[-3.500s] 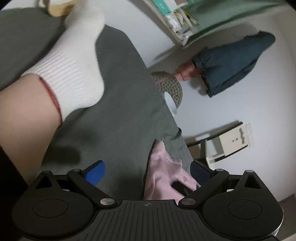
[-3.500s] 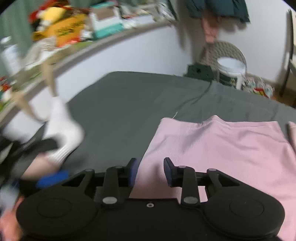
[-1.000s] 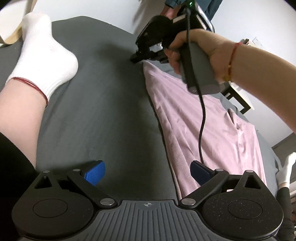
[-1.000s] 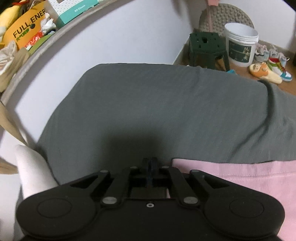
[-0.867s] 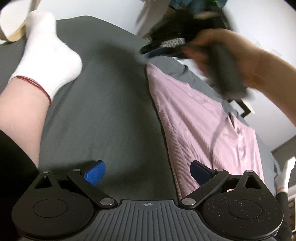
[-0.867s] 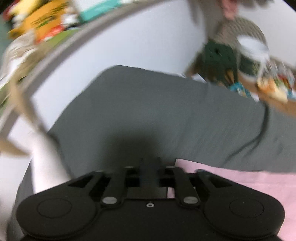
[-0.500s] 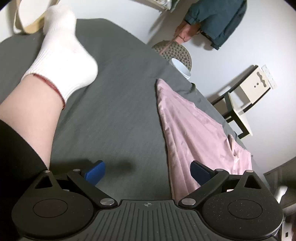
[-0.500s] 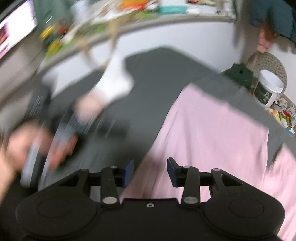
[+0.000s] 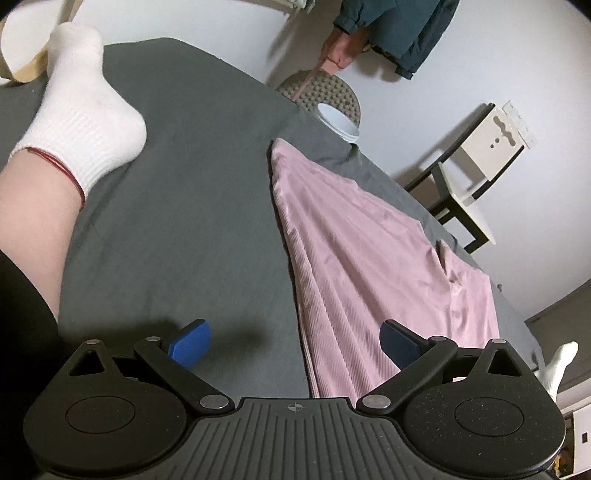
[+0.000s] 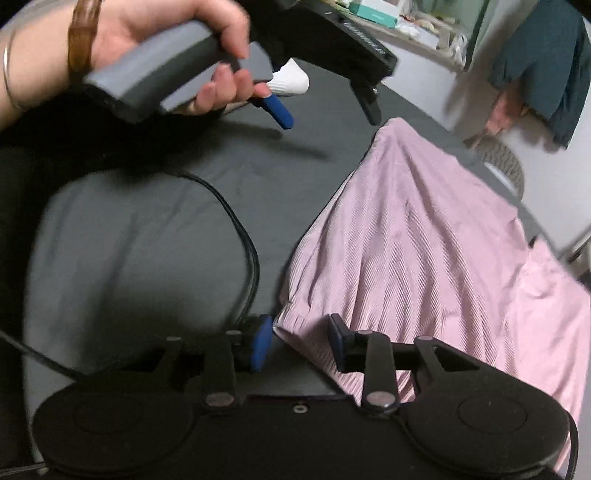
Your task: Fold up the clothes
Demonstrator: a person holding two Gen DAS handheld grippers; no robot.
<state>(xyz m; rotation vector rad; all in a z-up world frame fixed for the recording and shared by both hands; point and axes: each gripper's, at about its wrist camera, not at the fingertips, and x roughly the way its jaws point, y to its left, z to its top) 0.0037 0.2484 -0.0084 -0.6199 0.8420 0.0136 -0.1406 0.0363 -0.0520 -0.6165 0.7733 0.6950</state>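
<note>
A pink ribbed garment [image 9: 369, 258] lies spread on the dark grey bed sheet [image 9: 184, 206], its long edge running from the far corner toward me. My left gripper [image 9: 291, 341] is open, its jaws wide apart over that near edge, holding nothing. In the right wrist view the garment [image 10: 424, 240] has a bunched near corner between the fingers of my right gripper [image 10: 301, 341], which is open and not clamped on the cloth. The left gripper [image 10: 325, 107] appears there too, held in a hand [image 10: 166, 44] above the sheet, blurred.
A person's leg with a white sock [image 9: 81, 110] rests on the sheet at the left. A black cable [image 10: 236, 229] loops over the sheet near my right gripper. Beyond the bed stand a white bucket [image 9: 338, 122], a chair [image 9: 469, 184] and a hanging dark jacket [image 9: 402, 29].
The right gripper let go of the far corner, opened and swung back to the garment's near corner. The left gripper stayed open and tilted slightly; the garment now lies flatter.
</note>
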